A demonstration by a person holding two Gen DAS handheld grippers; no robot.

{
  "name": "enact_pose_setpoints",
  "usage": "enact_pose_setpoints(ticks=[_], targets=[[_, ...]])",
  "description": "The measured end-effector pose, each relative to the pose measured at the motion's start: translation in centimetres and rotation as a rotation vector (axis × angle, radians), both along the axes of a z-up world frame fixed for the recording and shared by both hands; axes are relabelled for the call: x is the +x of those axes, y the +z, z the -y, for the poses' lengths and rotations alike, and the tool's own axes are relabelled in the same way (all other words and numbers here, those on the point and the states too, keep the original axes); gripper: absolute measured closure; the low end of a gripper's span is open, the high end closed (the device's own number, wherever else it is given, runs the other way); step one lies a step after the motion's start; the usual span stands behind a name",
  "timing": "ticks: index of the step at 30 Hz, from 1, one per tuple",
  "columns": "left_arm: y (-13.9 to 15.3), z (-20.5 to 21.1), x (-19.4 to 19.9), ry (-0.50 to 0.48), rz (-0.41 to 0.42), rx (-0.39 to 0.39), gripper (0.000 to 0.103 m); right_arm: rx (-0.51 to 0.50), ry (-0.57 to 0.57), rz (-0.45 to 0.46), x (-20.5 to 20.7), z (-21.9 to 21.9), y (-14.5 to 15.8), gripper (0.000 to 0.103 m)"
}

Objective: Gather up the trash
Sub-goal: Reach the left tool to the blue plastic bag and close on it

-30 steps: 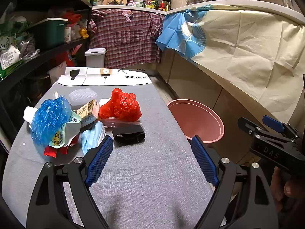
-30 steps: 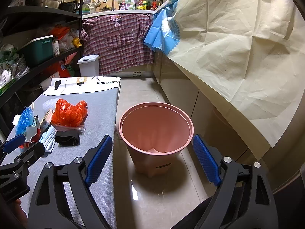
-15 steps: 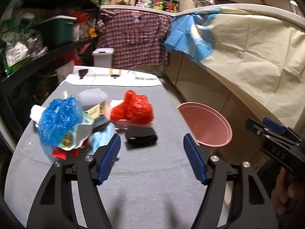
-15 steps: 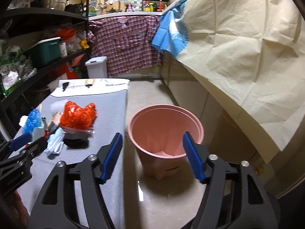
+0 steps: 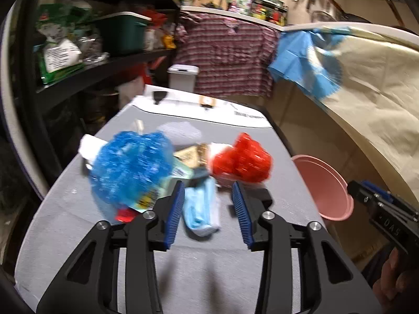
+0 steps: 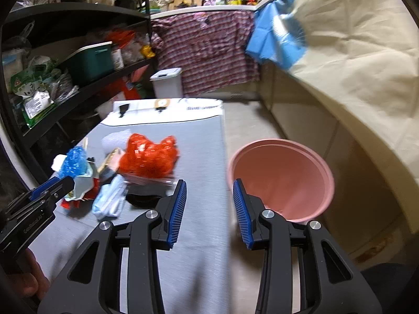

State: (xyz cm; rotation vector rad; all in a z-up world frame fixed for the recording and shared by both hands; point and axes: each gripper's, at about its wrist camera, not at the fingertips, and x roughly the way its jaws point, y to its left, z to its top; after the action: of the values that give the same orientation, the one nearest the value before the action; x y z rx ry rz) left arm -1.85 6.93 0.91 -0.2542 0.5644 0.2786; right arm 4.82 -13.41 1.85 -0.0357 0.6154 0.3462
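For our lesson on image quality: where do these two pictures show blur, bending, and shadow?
Left wrist view: the blue bag and red bag are smeared by motion; the tongs stay sharp. Right wrist view: the shelf bows with fisheye distortion; the bin is soft-edged; the tongs cast a faint shadow on the table.

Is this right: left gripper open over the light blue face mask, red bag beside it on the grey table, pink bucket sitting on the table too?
Not quite. The pink bucket stands on the floor beside the grey table, as the right wrist view shows. The rest holds: the left gripper is open over the light blue face mask, with the red bag beside it.
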Motion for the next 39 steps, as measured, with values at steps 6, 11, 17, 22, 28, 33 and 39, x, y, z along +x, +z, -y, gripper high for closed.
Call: enact_pose_setpoints(ticks=[6, 11, 17, 22, 28, 33, 39], targets=[[-0.2, -3.0, 0.1, 0.112, 0.013, 0.016, 0.070, 0.042, 0.053, -0.077, 2.3, -3.4, -1.8, 0.065], [-1.5, -5.7, 1.0, 0.178, -0.026, 0.014, 0.070, 0.062, 0.069, -0.139, 4.4, -5.7, -3.8, 0.063], [-3.4, -7.1, 2.3, 0.168, -0.083, -0.037, 0.064, 0.084, 0.111, -0.237, 6.5, -7.6, -6.2, 0.047], [-4.7, -7.7, 2.9, 0.164, -0.120, -0.068, 0.064, 0.070, 0.122, -0.293, 7.4, -8.4, -7.9, 0.046], [-5.1, -7.6, 3.4, 0.144, -0.135, -0.067, 0.081, 0.052, 0.138, -0.302, 7.7, -8.7, -8.6, 0.063], [-5.0, -7.5, 3.4, 0.142, -0.143, -0.048, 0.097, 0.039, 0.159, -0.298, 7.4, -8.7, -8.5, 0.085], [-3.9, -7.2, 2.6, 0.145, -0.113, -0.014, 0.100, 0.044, 0.169, -0.247, 6.5, -8.3, -7.2, 0.092]])
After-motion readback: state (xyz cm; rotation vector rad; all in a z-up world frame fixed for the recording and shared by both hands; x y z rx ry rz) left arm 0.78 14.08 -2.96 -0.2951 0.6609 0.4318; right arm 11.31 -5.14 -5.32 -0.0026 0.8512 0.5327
